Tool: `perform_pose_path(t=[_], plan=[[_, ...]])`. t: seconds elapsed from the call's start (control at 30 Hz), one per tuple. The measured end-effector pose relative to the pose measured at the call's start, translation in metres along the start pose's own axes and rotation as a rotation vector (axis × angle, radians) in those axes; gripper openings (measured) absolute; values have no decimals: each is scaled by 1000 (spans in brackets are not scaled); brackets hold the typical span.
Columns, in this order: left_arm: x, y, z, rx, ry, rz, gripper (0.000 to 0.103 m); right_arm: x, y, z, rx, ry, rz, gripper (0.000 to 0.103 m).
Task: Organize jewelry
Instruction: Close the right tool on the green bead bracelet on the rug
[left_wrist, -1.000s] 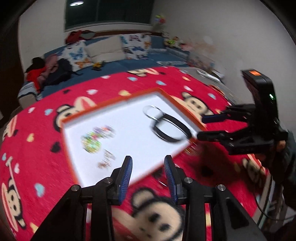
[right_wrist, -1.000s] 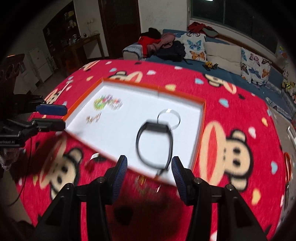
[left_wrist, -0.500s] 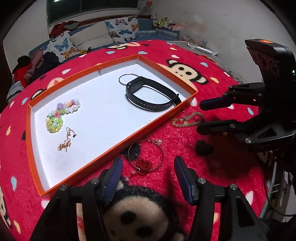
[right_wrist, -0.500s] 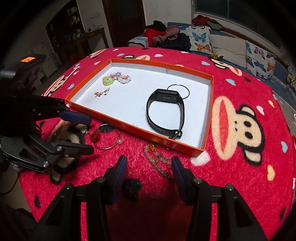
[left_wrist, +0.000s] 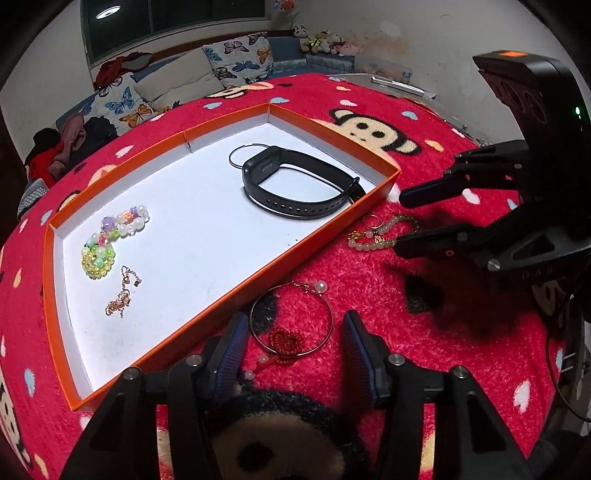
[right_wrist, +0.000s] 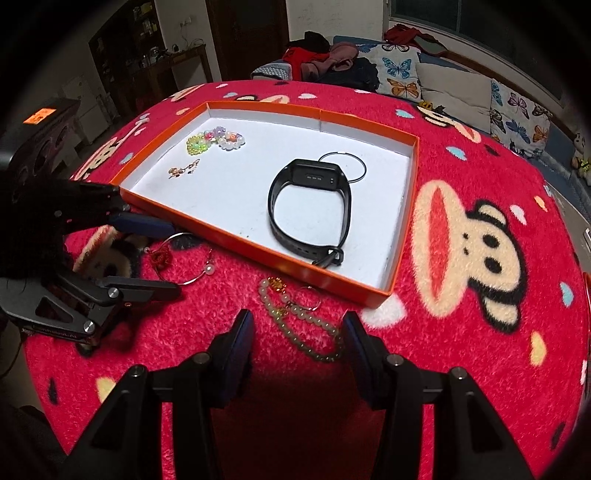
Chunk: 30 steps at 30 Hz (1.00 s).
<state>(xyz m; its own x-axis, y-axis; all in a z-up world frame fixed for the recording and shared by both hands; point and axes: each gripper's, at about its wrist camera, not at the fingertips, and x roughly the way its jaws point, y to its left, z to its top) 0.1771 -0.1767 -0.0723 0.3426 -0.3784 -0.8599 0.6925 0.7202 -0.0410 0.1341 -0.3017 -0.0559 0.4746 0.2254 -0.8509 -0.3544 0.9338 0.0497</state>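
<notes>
An orange-rimmed white tray (left_wrist: 325, 236) (right_wrist: 258, 247) lies on the red cloth. In it are a black wristband (left_wrist: 295, 184) (right_wrist: 310, 210), a thin ring (left_wrist: 240, 157) (right_wrist: 354, 162), coloured bead bracelets (left_wrist: 110, 240) (right_wrist: 214, 142) and a small gold chain (left_wrist: 122, 299) (right_wrist: 183, 170). In front of the tray lie a gold hoop with a red knot (left_wrist: 291, 325) (right_wrist: 184, 262) and a pale bead bracelet (left_wrist: 380, 236) (right_wrist: 299, 321). My left gripper (left_wrist: 293, 339) (right_wrist: 159, 254) is open over the hoop. My right gripper (right_wrist: 297, 332) (left_wrist: 406, 218) is open over the pale bead bracelet.
The red monkey-print cloth (right_wrist: 480, 258) covers a round table. A sofa with butterfly cushions (left_wrist: 221, 70) and clothes stands behind it. A dark patch (left_wrist: 421, 295) marks the cloth near the right gripper.
Both grippers have come down and forward toward the cloth's front. The left now frames the hoop, the right frames the pale bead bracelet. Both stay open.
</notes>
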Motion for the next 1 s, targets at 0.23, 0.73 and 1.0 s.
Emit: perform_pose_path(t=[0.23,0.73,1.0], plan=[[2,-2,-2,17,-14,13,51,13,-6,0,25,31,34,55],[-6,2,-2,11,-32,-12,51,8,19,-9,-52,53,58,54],[-1,1,-3,19,-16,-22,51,14,22,-3,-67,46,-10,32]])
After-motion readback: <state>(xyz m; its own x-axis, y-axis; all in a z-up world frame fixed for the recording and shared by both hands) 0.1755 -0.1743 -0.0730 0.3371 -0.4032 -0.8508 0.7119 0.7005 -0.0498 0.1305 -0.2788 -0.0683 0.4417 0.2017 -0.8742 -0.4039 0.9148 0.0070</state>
